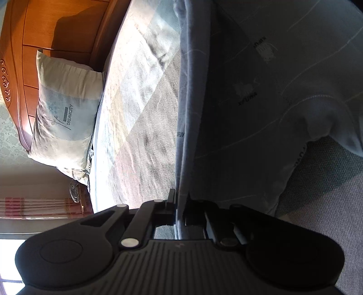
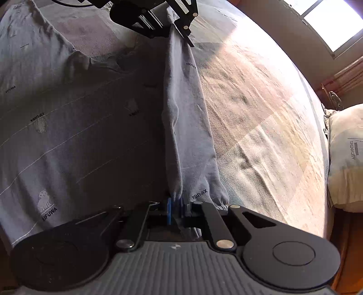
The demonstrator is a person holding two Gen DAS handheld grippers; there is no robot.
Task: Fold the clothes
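**Grey shirt pinched along one raised edge, on the bed**

Soft grey-blue cotton shirt (image 2: 74, 127) with thin pale stripes, small printed animals and the word XIFUWA, spread over the bed. One side edge pulled up into a long narrow ridge of doubled cloth (image 2: 179, 118), hanging taut between the two grippers, with gentle folds falling to each side. Rest of the garment lying flat and in shadow, a little wrinkled near the sleeve (image 2: 77, 61).

Right gripper (image 2: 175, 210), black with blue pads, clenched on the near end of the ridge; cloth bunched between the pads. Left gripper (image 2: 174, 25) (image 1: 180, 211), black with metal rivets, clamped on the far end of the same ridge; in its own view the cloth edge running straight out from between the closed fingers.

Under the shirt, a woven bed cover (image 2: 261, 127) in large grey, beige and pale blue squares, with a rough, slightly rippled texture, sunlit on the open part. At the head of the bed, a plump cream and pale blue pillow (image 1: 65, 113) printed DREAMCITY, leaning on a polished orange-brown wooden headboard (image 1: 56, 29) with carved scrolls. Bright window (image 2: 329, 20) beyond the bed edge.
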